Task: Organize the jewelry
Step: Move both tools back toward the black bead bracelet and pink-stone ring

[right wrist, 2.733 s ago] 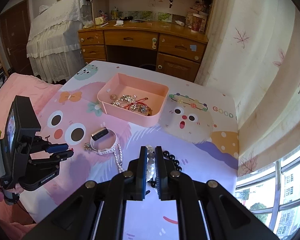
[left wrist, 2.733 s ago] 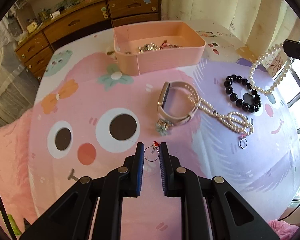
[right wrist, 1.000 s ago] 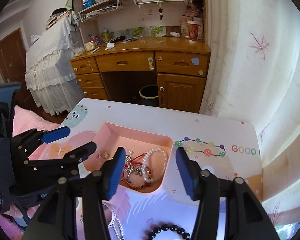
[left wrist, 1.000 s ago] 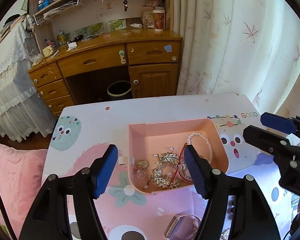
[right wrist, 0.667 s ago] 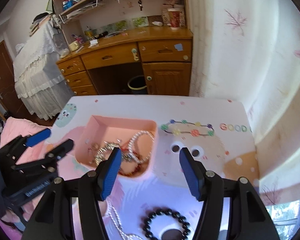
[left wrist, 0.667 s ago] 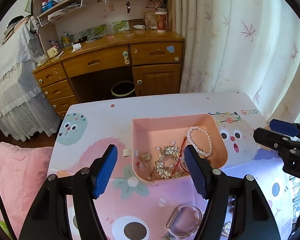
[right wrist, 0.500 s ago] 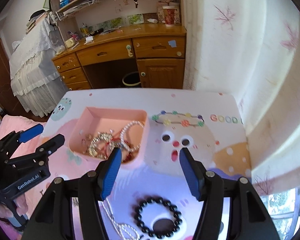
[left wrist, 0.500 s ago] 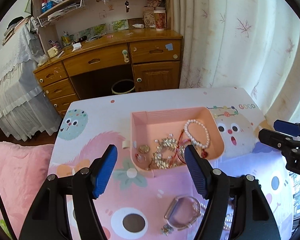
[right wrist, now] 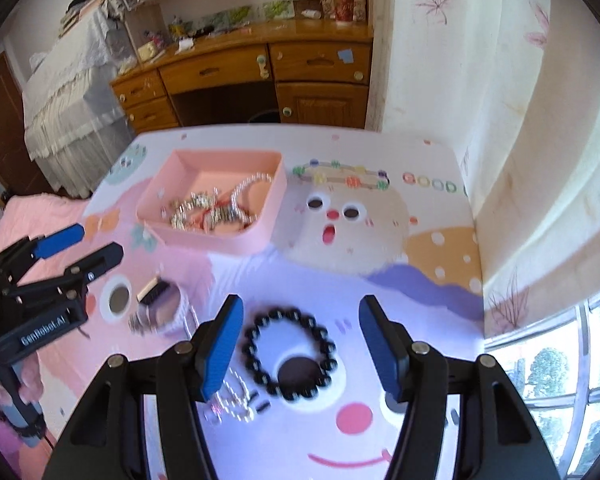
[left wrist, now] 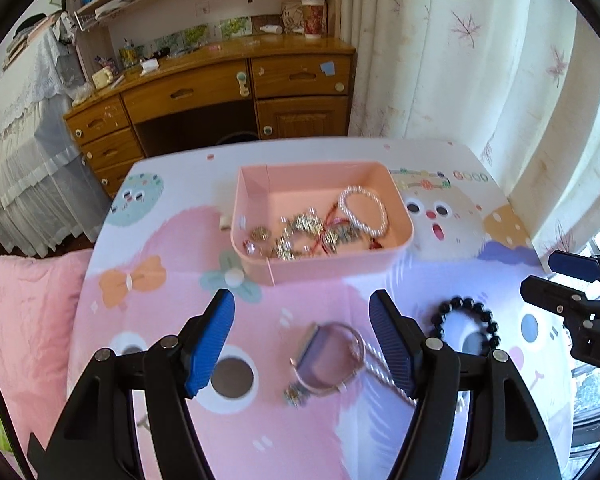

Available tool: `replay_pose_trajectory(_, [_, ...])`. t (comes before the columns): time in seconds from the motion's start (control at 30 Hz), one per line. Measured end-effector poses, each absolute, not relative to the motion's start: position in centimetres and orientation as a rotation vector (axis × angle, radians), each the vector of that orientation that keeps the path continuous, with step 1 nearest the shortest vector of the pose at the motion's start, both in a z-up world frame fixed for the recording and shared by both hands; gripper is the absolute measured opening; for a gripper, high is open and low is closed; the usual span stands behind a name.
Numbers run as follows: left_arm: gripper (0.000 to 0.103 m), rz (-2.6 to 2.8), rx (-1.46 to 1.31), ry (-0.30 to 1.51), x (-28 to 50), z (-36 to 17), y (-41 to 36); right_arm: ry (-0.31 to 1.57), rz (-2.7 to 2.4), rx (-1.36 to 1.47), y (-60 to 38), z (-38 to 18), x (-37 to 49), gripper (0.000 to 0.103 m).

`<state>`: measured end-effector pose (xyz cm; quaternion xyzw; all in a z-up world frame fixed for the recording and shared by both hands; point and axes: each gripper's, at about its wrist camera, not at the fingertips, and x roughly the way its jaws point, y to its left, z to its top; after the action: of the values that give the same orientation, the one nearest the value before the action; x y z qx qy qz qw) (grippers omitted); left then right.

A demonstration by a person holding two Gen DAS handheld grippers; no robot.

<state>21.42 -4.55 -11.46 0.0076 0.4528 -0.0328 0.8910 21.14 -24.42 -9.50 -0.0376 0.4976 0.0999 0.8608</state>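
A pink tray [left wrist: 340, 264] [right wrist: 260, 236] holds a pearl bracelet [left wrist: 362, 210], gold pieces and a red cord. My left gripper [left wrist: 302, 344] is open and empty above a pink watch [left wrist: 326, 364] on the cartoon cloth. My right gripper [right wrist: 302, 348] is open and empty above a black bead bracelet [right wrist: 290, 360], also seen in the left wrist view [left wrist: 466, 320]. A pearl strand [right wrist: 232, 396] lies left of the black bracelet, beside the watch [right wrist: 158, 308]. Each gripper shows in the other's view: right [left wrist: 568, 280], left [right wrist: 80, 248].
The table has a pink and lilac cartoon cloth [left wrist: 148, 304]. A wooden desk [left wrist: 220, 92] stands behind it, curtains [left wrist: 460, 60] to the right, a pink blanket [left wrist: 24, 320] to the left. A window [right wrist: 560, 380] is at the right edge.
Both grippers, once shut on a ring and a pearl bracelet, opened over the tray and left them there. Both have since drawn back and lowered toward the watch and black bracelet.
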Motion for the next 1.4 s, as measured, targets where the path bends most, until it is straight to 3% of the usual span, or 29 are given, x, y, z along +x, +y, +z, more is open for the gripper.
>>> replay_pose_trajectory(0.73, [0.068,-0.148,-0.040,1.214,15.7,-18.1,-8.1,1.186,0.300,-0.252,-25.8,-16.0,15.0,0.060])
replay_pose_trajectory(1.4, [0.068,-0.398,0.023,1.171,13.9,-19.9,-13.1,1.035,0.395,-0.369,-25.8,-18.4,14.8,0.060])
